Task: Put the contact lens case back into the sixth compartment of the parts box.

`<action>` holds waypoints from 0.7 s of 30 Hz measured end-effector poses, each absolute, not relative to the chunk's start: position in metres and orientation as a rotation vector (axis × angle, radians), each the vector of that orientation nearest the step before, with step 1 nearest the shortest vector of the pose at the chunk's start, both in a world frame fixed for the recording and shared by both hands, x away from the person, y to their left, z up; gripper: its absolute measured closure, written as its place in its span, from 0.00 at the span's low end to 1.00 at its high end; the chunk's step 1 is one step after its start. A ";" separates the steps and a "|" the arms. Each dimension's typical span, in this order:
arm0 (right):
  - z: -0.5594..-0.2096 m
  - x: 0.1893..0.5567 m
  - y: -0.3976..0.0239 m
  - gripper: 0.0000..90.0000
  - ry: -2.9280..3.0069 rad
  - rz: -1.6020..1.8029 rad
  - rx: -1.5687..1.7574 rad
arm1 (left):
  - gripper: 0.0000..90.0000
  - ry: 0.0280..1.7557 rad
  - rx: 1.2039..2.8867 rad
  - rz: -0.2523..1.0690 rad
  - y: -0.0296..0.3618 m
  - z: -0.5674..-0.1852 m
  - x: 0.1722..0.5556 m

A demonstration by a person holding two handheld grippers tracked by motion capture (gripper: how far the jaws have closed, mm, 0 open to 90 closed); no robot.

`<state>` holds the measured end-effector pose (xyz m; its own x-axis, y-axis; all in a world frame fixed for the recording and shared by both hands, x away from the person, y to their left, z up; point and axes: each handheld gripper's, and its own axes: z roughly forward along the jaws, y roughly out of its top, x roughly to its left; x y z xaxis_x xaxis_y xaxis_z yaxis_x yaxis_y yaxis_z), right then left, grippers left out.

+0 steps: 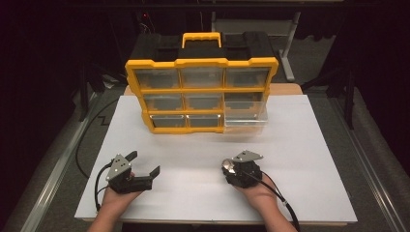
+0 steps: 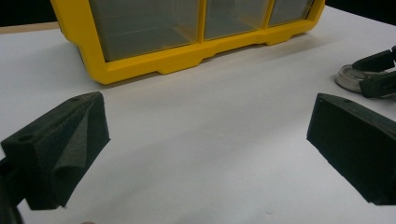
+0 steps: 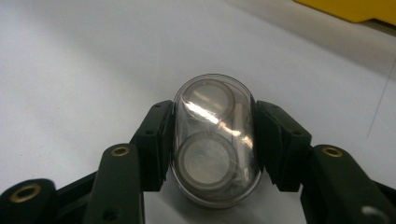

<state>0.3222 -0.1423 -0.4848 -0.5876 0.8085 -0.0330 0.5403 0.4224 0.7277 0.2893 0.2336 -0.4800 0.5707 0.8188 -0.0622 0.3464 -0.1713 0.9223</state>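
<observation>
**Ana:** While you go over it from the left, is there any brand or lettering to read?

**Ben:** None that I can make out, not on the yellow organiser [image 1: 201,90] and not on the grippers. At the left, the left gripper [image 1: 145,163] lies in the person's left hand [image 1: 116,199], low on the white worktop [image 1: 300,159], with its jaws wide apart and nothing between them.

**Ana:** And the thing being handled?

**Ben:** It is a clear oval capsule [image 3: 215,140] at the right, well in front of the organiser and low over the worktop. The right gripper [image 1: 227,166] has its jaws clamped on the capsule's two long sides.

**Ana:** How does it look up close?

**Ben:** The right gripper view shows a see-through domed shell with two round silvery discs inside, one beyond the other, and a bright glare streak across it. From the high view it is just a small shiny blob.

**Ana:** Anything the high view adds?

**Ben:** One clear drawer [image 1: 245,117] at the organiser's lower right stands pulled out. The left gripper view catches the organiser's bottom row close up.
</observation>
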 end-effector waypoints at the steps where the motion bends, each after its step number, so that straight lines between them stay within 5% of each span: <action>1: -0.484 0.322 -0.143 0.55 2.301 0.979 1.151 | 0.00 0.965 1.759 0.565 0.234 -0.480 0.289; 21: -0.470 0.317 -0.177 0.55 2.284 1.065 1.119 | 0.00 0.972 1.760 0.563 0.235 -0.480 0.290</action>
